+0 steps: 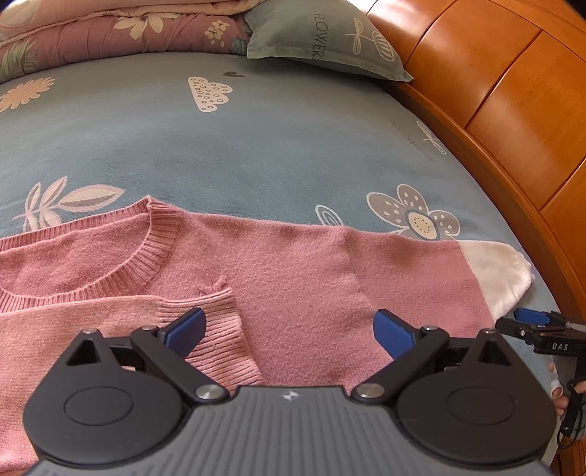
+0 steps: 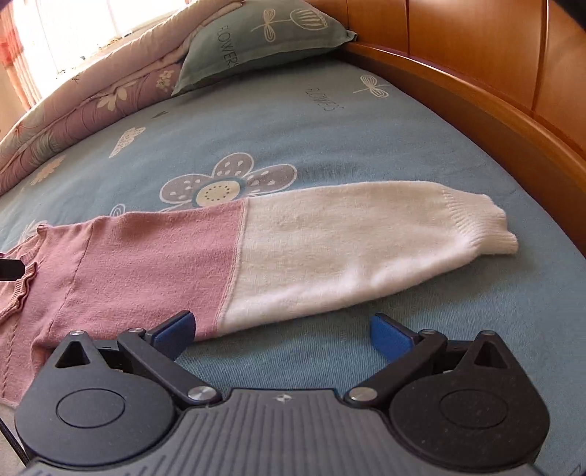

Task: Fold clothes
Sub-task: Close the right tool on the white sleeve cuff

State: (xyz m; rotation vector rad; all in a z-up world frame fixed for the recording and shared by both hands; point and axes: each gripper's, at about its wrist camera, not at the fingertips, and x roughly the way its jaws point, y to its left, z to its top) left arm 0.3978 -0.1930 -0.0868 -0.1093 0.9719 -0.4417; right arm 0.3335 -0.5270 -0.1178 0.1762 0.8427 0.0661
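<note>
A blue bedsheet [image 1: 256, 146] printed with flowers and clouds covered the bed, bounded by a curved wooden headboard [image 2: 476, 73], with a green pillow [image 1: 322, 40] and a folded quilt [image 1: 110, 33] at the far side. A pink knitted sweater [image 1: 293, 274] lay flat on it, one sleeve folded across the chest, the other white-ended sleeve [image 2: 366, 249] stretched out. The left gripper [image 1: 289, 333] and right gripper [image 2: 282, 335] hung wide open, holding nothing.
</note>
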